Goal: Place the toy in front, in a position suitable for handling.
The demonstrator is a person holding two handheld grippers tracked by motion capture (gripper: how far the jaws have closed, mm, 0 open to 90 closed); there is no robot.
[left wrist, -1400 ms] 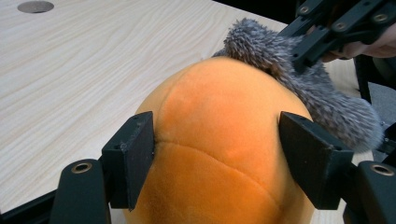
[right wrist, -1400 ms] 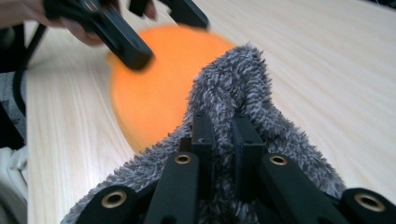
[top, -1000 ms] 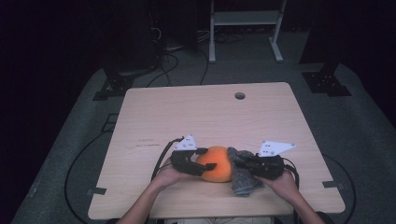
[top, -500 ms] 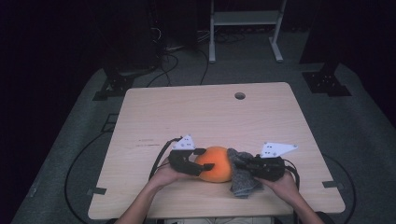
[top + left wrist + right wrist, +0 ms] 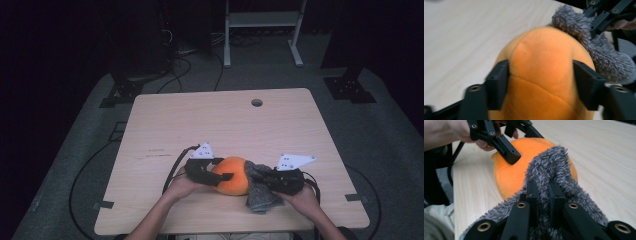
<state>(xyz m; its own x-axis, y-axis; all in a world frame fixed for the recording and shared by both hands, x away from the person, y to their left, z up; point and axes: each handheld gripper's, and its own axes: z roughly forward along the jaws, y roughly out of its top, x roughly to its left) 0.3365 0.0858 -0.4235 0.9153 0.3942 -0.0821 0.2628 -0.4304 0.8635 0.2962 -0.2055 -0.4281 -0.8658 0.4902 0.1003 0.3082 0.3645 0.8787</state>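
Observation:
A soft toy lies near the table's front edge, with a round orange plush body and a grey furry part on its right side. My left gripper comes in from the left. Its jaws have just been closing and now press into both sides of the orange body. My right gripper is shut on a tuft of the grey fur, and the orange body lies just beyond it. The left gripper's fingers rest against the orange plush.
The wooden table has a small round hole near its far edge. Black cables trail off the left gripper toward the floor. A white stand and dark equipment stand on the carpet behind the table.
Both hands and the toy keep their places near the front edge. No clear movement shows from above.

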